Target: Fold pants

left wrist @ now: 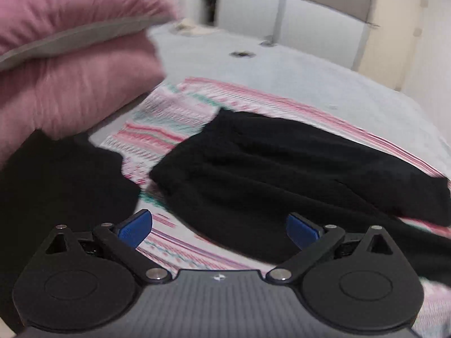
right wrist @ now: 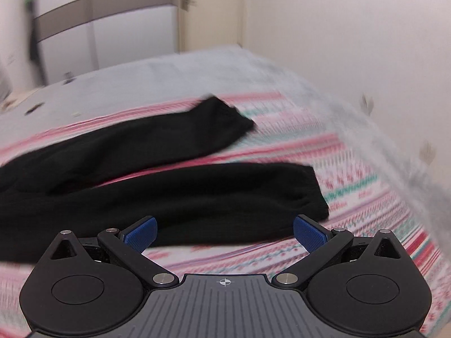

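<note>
The black knit pants (right wrist: 169,186) lie flat on the pink-striped patterned blanket (right wrist: 366,197), legs splayed toward two o'clock, so both the left gripper (left wrist: 220,229) and right gripper (right wrist: 225,231) hover empty, fingers apart, probably ready to grasp fabric.

Each camera sits just behind its own hand-held gripper, low over the bed (left wrist: 282,64) and looking forward across it. The left view faces the far wardrobe (left wrist: 310,8), with a pink pillow (left wrist: 70,56) close at its left. The right view faces the bed's right edge and the wall (right wrist: 338,42). Both share the black pants (left wrist: 267,169) (right wrist: 169,191) on the striped blanket (left wrist: 169,118) (right wrist: 352,197).
</note>
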Motion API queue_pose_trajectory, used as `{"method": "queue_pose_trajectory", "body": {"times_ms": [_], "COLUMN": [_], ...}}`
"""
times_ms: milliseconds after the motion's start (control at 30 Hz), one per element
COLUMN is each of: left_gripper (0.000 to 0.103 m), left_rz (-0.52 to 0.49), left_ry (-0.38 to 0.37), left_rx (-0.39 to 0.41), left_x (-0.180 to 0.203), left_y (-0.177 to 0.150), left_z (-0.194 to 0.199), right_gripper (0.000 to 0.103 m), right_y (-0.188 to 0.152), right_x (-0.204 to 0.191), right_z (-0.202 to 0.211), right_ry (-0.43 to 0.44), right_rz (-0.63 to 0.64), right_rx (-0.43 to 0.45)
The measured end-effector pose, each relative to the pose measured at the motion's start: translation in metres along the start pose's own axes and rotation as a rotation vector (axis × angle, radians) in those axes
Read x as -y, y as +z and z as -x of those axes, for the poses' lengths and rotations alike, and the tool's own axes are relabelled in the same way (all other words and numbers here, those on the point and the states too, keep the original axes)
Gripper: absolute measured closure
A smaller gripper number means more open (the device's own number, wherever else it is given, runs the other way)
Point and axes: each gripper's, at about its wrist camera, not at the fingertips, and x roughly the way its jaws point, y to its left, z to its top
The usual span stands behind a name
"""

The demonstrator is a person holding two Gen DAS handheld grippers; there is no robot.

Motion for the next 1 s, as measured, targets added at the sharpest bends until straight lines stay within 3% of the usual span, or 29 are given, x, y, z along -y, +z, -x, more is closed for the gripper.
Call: {"method": "queue_pose_trajectory", "body": {"times_ms": [100, 167, 233, 267, 333, 367, 400, 433, 467, 567, 700, 767, 833, 900, 933, 967, 1000], "left_gripper": [0.001, 0.013, 0.032, 0.038, 0.048, 0.06, 0.069, 0.097, 0.102, 0.102, 0.102, 0.102, 0.1, 0.076, 0.047, 0.028, 0.023], "left_rz": [0.108, 0.166, 0.212, 0.237, 0.246, 0.225, 0.2, 0.179, 0.178, 0.215, 0.288, 0.291, 0.281, 0.303, 0.313, 0.316, 0.325], "left_ry": [0.049, 0.054, 0.016, -0.017, -0.06, -0.064, -0.062, -0.065, -0.065, -0.017, -0.028, -0.033, -0.082, -0.095, -0.078, -0.069, -0.067], "left_rx": [-0.036, -0.04, -0.061, -0.08, -0.08, -0.065, -0.061, -0.063, -0.07, -0.046, 0.05, 0.041, -0.038, -0.074, -0.063, -0.052, -0.03], "left_x": [-0.027, -0.04, -0.048, -0.05, -0.045, -0.041, -0.036, -0.033, -0.031, -0.037, -0.059, -0.066, -0.071, -0.073, -0.074, -0.073, -0.072], "left_y": [0.011, 0.008, 0.003, 0.004, 0.006, 0.007, 0.008, 0.009, 0.008, 0.009, 0.018, 0.018, 0.013, 0.009, 0.009, 0.01, 0.011], "left_z": [-0.038, -0.056, -0.071, -0.079, -0.089, -0.092, -0.095, -0.1, -0.102, -0.103, -0.068, -0.061, -0.069, -0.08, -0.083, -0.084, -0.086], "right_gripper": [0.001, 0.006, 0.029, 0.051, 0.059, 0.073, 0.078, 0.084, 0.095, 0.099, 0.1, 0.101, 0.101, 0.1, 0.1, 0.1, 0.1], "right_y": [0.019, 0.02, 0.01, 0.002, -0.006, -0.002, 0.001, 0.004, 0.006, 0.014, 0.04, 0.05, 0.052, 0.049, 0.046, 0.041, 0.037], "right_x": [0.039, 0.066, 0.09, 0.103, 0.114, 0.114, 0.112, 0.11, 0.107, 0.105, 0.117, 0.125, 0.129, 0.127, 0.123, 0.12, 0.118], "right_z": [-0.048, -0.072, -0.09, -0.101, -0.109, -0.109, -0.11, -0.11, -0.112, -0.105, -0.06, -0.037, -0.029, -0.04, -0.049, -0.059, -0.067], "right_ry": [-0.064, -0.1, -0.114, -0.112, -0.089, -0.068, -0.049, -0.038, -0.028, -0.016, 0.006, 0.027, 0.001, -0.042, -0.068, -0.095, -0.113], "right_rz": [-0.147, -0.24, -0.332, -0.391, -0.463, -0.455, -0.451, -0.451, -0.448, -0.45, -0.444, -0.43, -0.414, -0.374, -0.347, -0.328, -0.318], "right_rx": [-0.093, -0.119, -0.145, -0.184, -0.195, -0.166, -0.152, -0.136, -0.129, -0.072, 0.116, 0.184, 0.186, 0.126, 0.075, 0.033, 0.005]}}
